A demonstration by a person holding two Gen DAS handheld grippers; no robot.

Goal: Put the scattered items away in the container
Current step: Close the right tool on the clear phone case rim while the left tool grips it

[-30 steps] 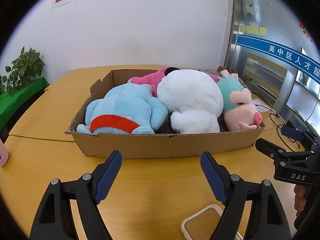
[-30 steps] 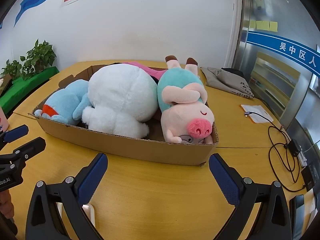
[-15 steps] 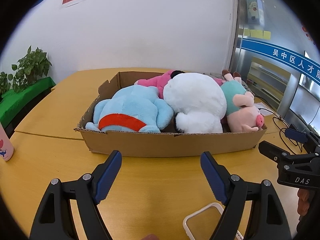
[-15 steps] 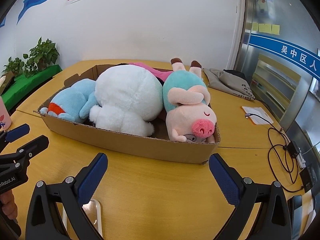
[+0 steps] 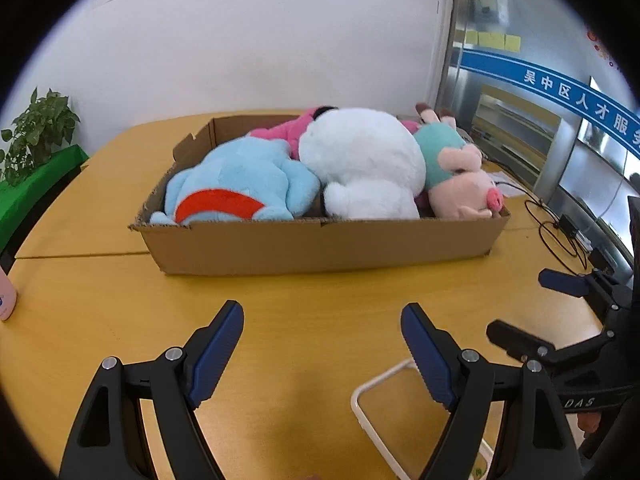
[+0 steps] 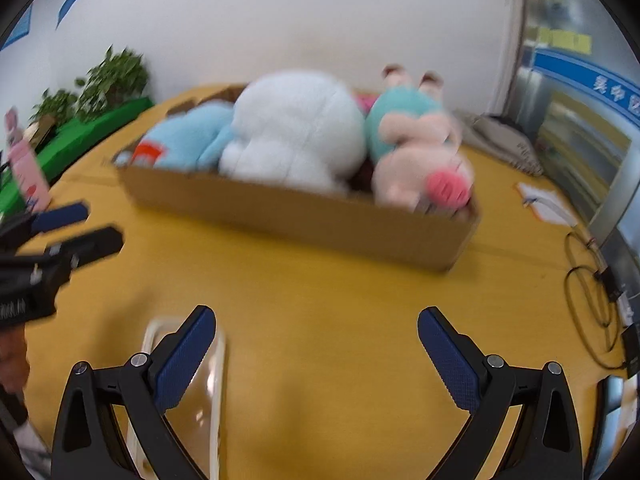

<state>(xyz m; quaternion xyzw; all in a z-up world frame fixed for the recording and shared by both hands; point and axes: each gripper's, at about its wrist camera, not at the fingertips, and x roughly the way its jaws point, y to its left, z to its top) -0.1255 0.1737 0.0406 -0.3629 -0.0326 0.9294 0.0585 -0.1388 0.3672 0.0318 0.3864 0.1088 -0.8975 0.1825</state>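
A shallow cardboard box (image 5: pixel 320 246) stands on the yellow table and holds several plush toys: a light blue one with a red band (image 5: pixel 240 188), a big white one (image 5: pixel 364 160), a pink pig in teal (image 5: pixel 452 176) and a pink one behind (image 5: pixel 288 130). The box (image 6: pixel 304 210) and toys show blurred in the right wrist view. My left gripper (image 5: pixel 322 324) is open and empty, in front of the box. My right gripper (image 6: pixel 316 328) is open and empty, also short of the box; it shows at the right of the left wrist view (image 5: pixel 520 312).
A white-rimmed clear tray (image 5: pixel 384 404) lies on the table close under the grippers, also in the right wrist view (image 6: pixel 188 380). A pink bottle (image 6: pixel 26 168) stands at the left. Cables (image 6: pixel 592 292) and papers (image 6: pixel 544 204) lie at the right. Potted plants (image 5: pixel 36 132) stand beyond the left edge.
Both grippers have pulled back and away from the box, which looks smaller and farther. The right wrist view is blurred from motion. Both stay open and empty.
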